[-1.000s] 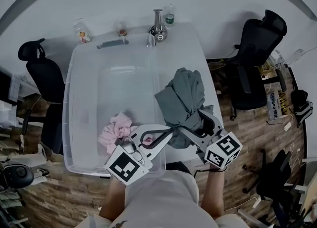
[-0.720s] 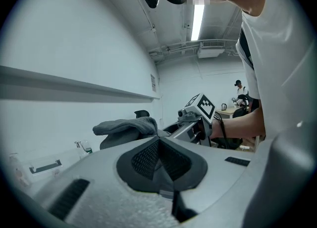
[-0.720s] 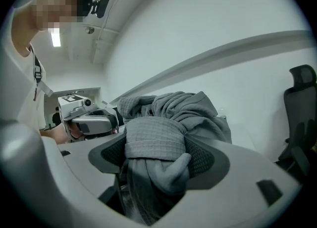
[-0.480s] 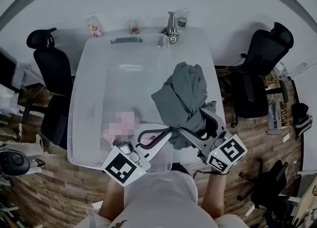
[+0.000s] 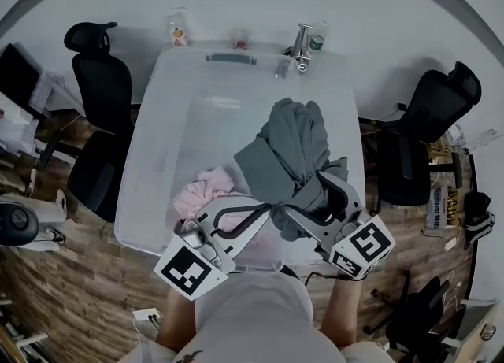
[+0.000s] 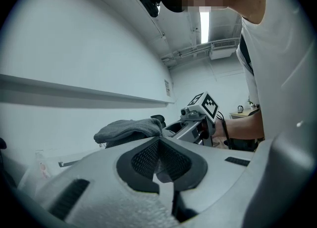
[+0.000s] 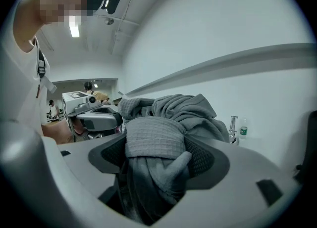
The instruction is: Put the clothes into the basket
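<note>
A bunched grey garment [image 5: 291, 157] hangs over the right rim of the clear plastic basket [image 5: 157, 196]. My right gripper [image 5: 311, 200] is shut on its lower part. In the right gripper view the cloth [image 7: 168, 118] fills the space between the pads of that gripper [image 7: 158, 158]. My left gripper [image 5: 266, 210] reaches the garment's lower left edge with its jaws together. In the left gripper view a thin bit of grey cloth sits in the pinch of that gripper [image 6: 158, 162], and the rest of the garment [image 6: 129, 129] lies beyond. Pink clothes [image 5: 205, 192] lie in the basket's near left part.
The basket stands on a white table [image 5: 350, 141]. Small bottles [image 5: 179, 35] [image 5: 316, 41] and a metal stand [image 5: 301, 38] are at its far end. Black office chairs [image 5: 102, 62] [image 5: 441, 109] flank the table on a wooden floor [image 5: 71, 290].
The head view has swung, so the basket sits further right in it. Both grippers and the grey garment have shifted a little left, more over the basket's rim. Both grips are unchanged.
</note>
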`<state>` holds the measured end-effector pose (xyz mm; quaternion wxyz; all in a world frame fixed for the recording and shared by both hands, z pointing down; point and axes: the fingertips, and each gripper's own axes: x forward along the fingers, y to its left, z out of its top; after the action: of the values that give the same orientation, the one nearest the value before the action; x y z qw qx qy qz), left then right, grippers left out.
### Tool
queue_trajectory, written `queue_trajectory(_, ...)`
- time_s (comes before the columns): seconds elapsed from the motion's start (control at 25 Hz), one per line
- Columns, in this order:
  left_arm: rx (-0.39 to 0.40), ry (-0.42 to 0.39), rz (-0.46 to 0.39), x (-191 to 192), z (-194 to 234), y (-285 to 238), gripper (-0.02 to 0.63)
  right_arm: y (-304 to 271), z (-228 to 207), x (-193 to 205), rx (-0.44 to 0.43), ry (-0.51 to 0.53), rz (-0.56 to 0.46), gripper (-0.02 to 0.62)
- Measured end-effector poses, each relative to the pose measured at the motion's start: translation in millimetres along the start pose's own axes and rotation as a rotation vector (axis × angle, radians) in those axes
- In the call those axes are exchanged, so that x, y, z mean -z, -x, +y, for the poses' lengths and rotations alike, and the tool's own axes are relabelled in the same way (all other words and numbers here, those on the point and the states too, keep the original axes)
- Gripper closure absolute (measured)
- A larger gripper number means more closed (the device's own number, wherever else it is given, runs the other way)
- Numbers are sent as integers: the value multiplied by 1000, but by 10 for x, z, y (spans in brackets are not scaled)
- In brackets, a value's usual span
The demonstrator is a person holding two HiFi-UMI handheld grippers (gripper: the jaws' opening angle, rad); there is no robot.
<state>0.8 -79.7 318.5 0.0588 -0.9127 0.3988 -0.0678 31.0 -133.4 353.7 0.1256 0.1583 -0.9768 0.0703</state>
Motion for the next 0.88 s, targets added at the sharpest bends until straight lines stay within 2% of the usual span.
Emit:
queue_trajectory(0.36, -79, 23, 4, 83, 66, 314, 601, -230, 218, 20, -60, 52, 73, 252)
queue_trajectory(0.88, -130, 36, 7, 125, 104, 595, 601, -389, 488, 7, -118, 118, 153, 253)
